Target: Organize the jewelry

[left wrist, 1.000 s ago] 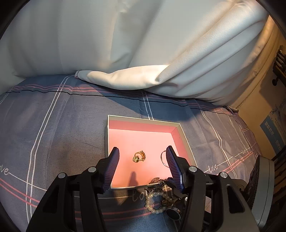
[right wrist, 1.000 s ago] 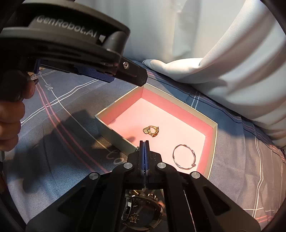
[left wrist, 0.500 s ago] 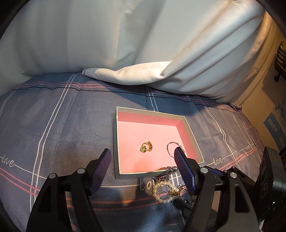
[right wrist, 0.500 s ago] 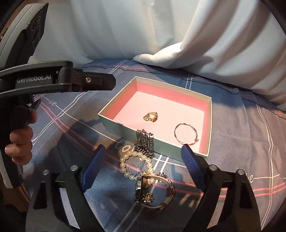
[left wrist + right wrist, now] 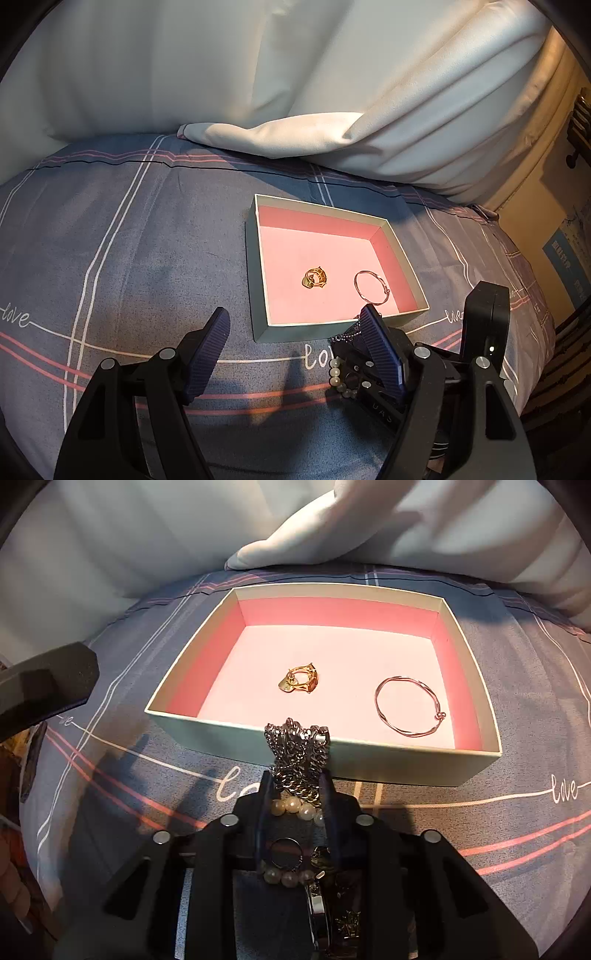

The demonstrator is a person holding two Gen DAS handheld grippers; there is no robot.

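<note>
A shallow box [image 5: 256,266] [image 5: 369,764] with a pink lining lies on the bed. In it lie a gold ring [image 5: 315,278] [image 5: 298,681] and a thin bangle [image 5: 371,287] [image 5: 408,705]. A silver chain [image 5: 298,753] leans on the box's near wall, heaped with a pearl bracelet [image 5: 295,808] [image 5: 335,373], a small ring [image 5: 285,851] and a watch [image 5: 321,912]. My right gripper [image 5: 297,786] has its fingers narrowed around the chain and pearls. My left gripper [image 5: 293,343] is open and empty, left of the heap.
The bed has a grey-blue sheet [image 5: 129,258] with white and pink lines. A white duvet [image 5: 295,92] is piled behind the box. The bed's right edge [image 5: 535,332] drops off near a wall.
My right gripper opened wide, dropped over the jewelry heap, then narrowed around the chain. My left gripper drew back and to the left, away from the box.
</note>
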